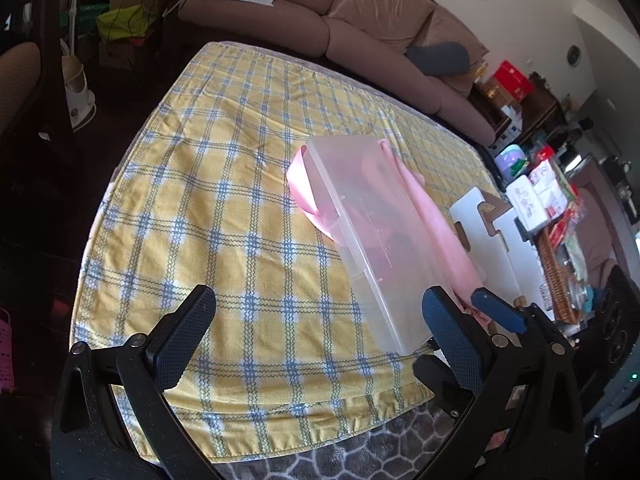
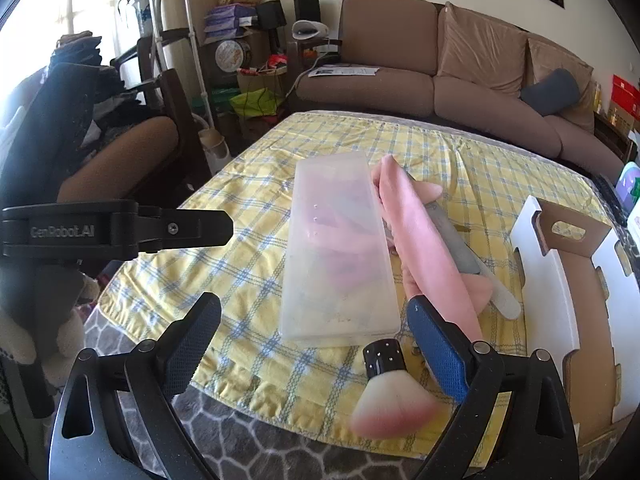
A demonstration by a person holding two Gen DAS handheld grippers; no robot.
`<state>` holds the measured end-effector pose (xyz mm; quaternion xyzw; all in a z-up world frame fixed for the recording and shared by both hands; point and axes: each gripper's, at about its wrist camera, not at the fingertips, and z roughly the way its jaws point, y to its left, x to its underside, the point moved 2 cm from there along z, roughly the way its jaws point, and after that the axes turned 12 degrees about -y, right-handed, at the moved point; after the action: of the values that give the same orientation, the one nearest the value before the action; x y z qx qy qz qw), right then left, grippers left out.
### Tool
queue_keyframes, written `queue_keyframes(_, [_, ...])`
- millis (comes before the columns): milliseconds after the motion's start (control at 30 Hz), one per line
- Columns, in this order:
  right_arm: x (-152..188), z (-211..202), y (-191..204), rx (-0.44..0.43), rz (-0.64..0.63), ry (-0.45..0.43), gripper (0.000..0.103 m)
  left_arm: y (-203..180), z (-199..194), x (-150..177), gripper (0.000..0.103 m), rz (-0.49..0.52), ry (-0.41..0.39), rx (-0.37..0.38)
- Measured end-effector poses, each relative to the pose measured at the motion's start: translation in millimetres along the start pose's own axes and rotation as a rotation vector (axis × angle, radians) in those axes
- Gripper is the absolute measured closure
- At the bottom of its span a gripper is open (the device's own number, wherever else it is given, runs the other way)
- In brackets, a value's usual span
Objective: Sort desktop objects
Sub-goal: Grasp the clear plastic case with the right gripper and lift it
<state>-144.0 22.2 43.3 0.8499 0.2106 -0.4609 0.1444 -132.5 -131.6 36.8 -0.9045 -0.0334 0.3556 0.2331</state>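
A: Why does the clear plastic box (image 2: 340, 248) lie lengthwise in the middle of the checked cloth (image 2: 248, 208)?

B: I think it is the sorting bin. Pink things show through its lid, and the rolled pink towel (image 2: 424, 240) lies just beside it on its right, touching a grey flat tool (image 2: 460, 252).

A: And the grippers?

B: The right gripper (image 2: 316, 340) hovers over the near end of the box, jaws spread wide and holding nothing. The left gripper (image 1: 320, 332) is equally wide apart and empty, near the same end.

A: What does the right view add?

B: The makeup brush (image 2: 390, 392) at the cloth's near edge and the inside of the cardboard box (image 2: 576, 280). The left view shows a pink ribbon (image 1: 302, 188) behind the clear box.
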Motion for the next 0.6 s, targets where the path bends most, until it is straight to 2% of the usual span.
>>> queue_keyframes(233, [3.8,32.0,-7.7,0.035,-0.031,0.063,0.008,3.7,24.1,8.5,0.0,-0.085,0.058,0.084])
queue_keyframes(333, [8.8,42.6,-9.3,0.039,-0.038,0.102,0.023,8.9,37.0,14.9,0.0,-0.148,0.1,0.114])
queue_keyframes(367, [9.8,44.6,-10.3,0.033,-0.029,0.107,0.024,9.9,40.0,17.1,0.0,-0.157,0.109,0.116])
queue_keyframes(500, [7.3,41.2,-11.7,0.02,-0.001,0.092,0.024,12.1,40.3,19.0,0.0,-0.188,0.1,0.139])
queue_keyframes(600, [1.2,30.8,-12.6,-0.027,0.064,0.066,0.024,15.2,38.9,20.5,0.0,-0.228,0.097,0.18])
